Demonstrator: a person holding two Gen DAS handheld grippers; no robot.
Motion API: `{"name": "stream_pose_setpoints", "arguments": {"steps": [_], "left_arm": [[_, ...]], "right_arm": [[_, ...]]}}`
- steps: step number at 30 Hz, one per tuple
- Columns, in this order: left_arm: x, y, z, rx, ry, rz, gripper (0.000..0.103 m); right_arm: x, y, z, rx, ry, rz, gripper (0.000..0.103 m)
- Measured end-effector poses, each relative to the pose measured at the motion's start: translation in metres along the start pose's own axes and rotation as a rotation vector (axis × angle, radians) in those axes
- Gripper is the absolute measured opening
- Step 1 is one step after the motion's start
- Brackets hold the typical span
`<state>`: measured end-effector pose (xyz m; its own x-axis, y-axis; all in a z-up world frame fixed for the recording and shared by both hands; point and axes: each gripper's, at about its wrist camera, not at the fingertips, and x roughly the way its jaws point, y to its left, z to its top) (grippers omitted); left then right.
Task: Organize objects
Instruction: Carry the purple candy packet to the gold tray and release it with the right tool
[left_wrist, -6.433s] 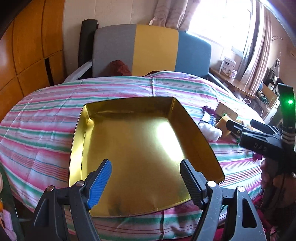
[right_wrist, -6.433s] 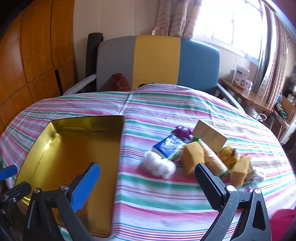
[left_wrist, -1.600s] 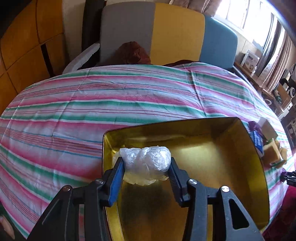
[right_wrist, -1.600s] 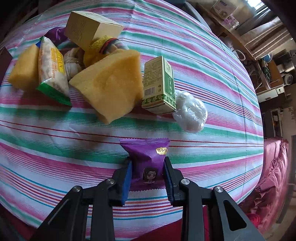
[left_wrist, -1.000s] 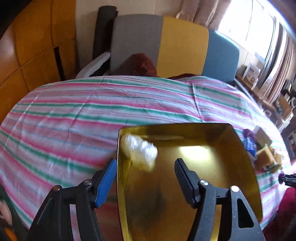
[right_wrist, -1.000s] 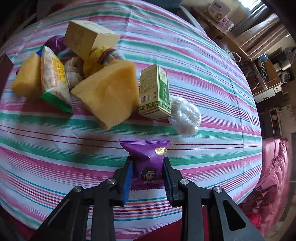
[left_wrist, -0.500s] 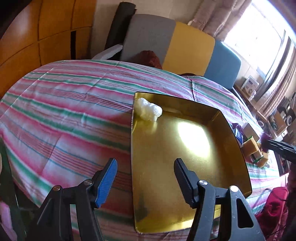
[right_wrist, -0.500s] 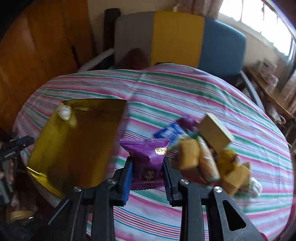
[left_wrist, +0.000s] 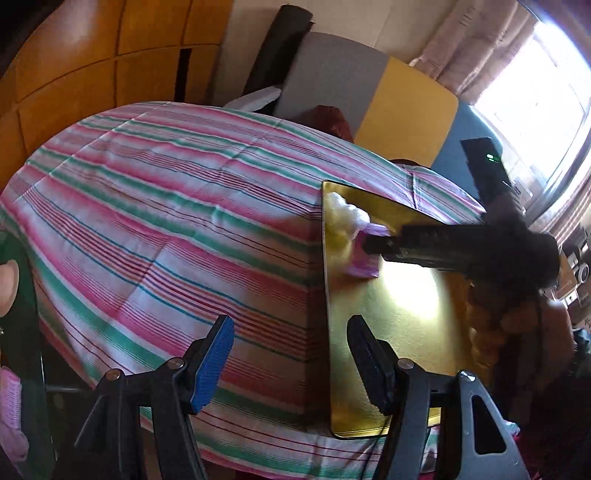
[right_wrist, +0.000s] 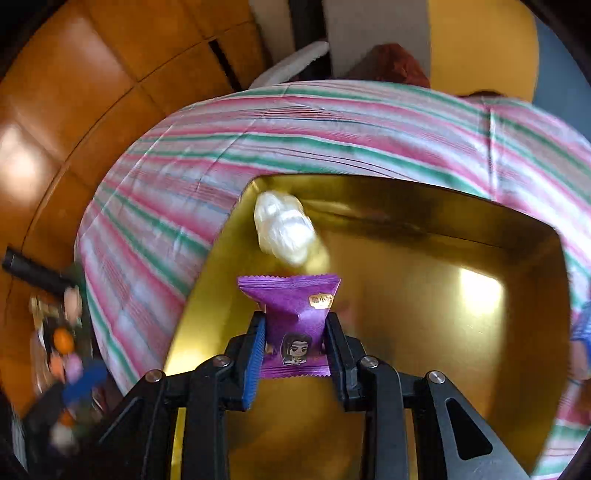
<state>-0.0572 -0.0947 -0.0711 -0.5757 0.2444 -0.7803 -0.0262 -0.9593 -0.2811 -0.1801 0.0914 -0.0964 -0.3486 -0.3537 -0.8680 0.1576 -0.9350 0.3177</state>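
Right wrist view: the right gripper (right_wrist: 294, 345) is seen at 6 o'clock, its narrow jaws just beginning to part; the purple snack packet (right_wrist: 293, 325) is still pinched between the pads, blue pad on one side, black on the other. The packet is held above the floor of the gold tray (right_wrist: 424, 332). Farther out, toward 12 o'clock, the white plastic-wrapped bundle (right_wrist: 283, 233) is lodged in the tray's far left corner, touching the wall. The striped tablecloth (right_wrist: 332, 125) is seen beyond the tray.

Left wrist view: the left gripper (left_wrist: 291, 363) is seen at 6 o'clock, fingers held wide with nothing between them; the blue pad is over the cloth, the black pad over the tray's near part. Toward 1 o'clock, the right gripper's dark body is reached across the tray, the packet just beside the bundle. Contact between the two cannot be told.
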Motion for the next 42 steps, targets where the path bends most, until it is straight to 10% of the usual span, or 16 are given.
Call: {"name": "stream_pose_setpoints", "arguments": {"steps": [20, 42], "left_arm": [[0.003, -0.029, -0.008, 0.068, 0.017, -0.019, 0.063], [0.014, -0.112, -0.021, 0.243, 0.076, -0.065, 0.063]], "right_arm": [[-0.064, -0.019, -0.030, -0.030, -0.150, -0.039, 0.077], [-0.169, -0.158, -0.096, 0.140, -0.308, -0.189, 0.086]]}}
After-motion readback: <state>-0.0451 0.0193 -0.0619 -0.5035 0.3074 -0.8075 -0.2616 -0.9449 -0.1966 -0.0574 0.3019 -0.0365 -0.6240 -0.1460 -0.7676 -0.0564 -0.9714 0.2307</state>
